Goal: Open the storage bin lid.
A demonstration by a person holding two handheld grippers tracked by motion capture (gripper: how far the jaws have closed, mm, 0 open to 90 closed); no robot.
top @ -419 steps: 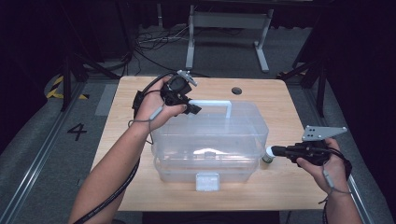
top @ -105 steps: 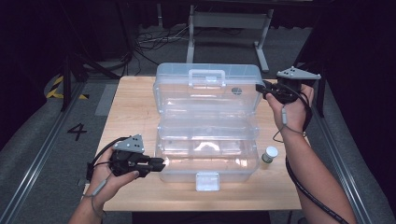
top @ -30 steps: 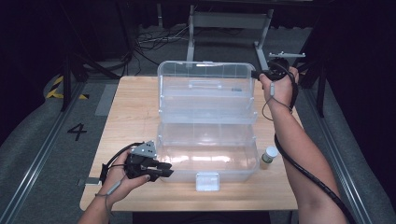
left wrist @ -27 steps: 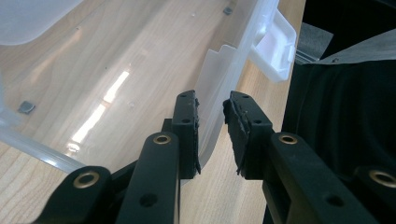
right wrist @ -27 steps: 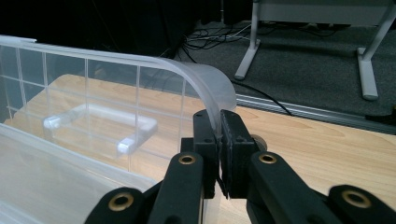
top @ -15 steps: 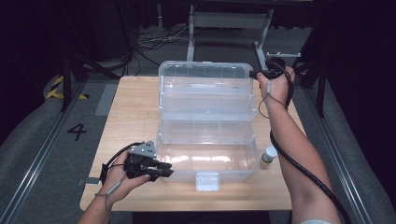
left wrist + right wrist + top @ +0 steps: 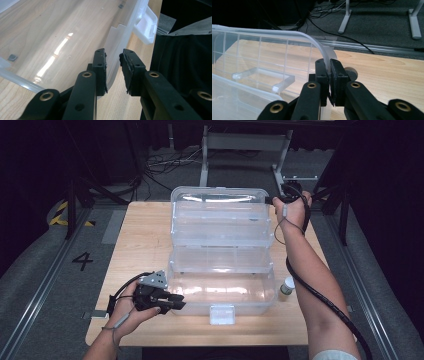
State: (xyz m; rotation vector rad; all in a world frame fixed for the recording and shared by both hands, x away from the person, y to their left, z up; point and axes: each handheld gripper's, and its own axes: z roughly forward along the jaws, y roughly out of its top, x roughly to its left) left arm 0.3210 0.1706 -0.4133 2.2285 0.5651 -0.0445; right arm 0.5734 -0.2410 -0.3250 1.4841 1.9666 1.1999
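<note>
Table (image 7: pixel 145 245), light wood, carries a clear plastic organiser box (image 7: pixel 222 287) set roughly at centre. Box base sits w/ its long axis running left-right across the table, white latch (image 7: pixel 222 314) on the near wall facing the person. Lid (image 7: pixel 222 217) is swung up and back on the far side, standing close to upright, inner face w/ grid ribs turned toward the person; its long edge also runs left-right, parallel to the base. Carry handle shows through the lid in the right gripper view.

Right gripper (image 7: pixel 276 200) is at the lid's top right corner, arm stretched out over the right side of the table. Right gripper view: jaws clenched on the lid's curved corner rim, pads pressing both faces of the plastic, almost no gap between them.

Left gripper (image 7: pixel 175 302) is at the base's near left corner, held low by the hand at the table's front left. Left gripper view: jaws part-open, the base's corner wall running up between them; left pad lies against or v. near the wall, right pad stands clear of it w/ a visible gap, so not clamped.

Small bottle (image 7: pixel 287 285), white cap, stands upright on the table just beside the base's right end wall.
</note>
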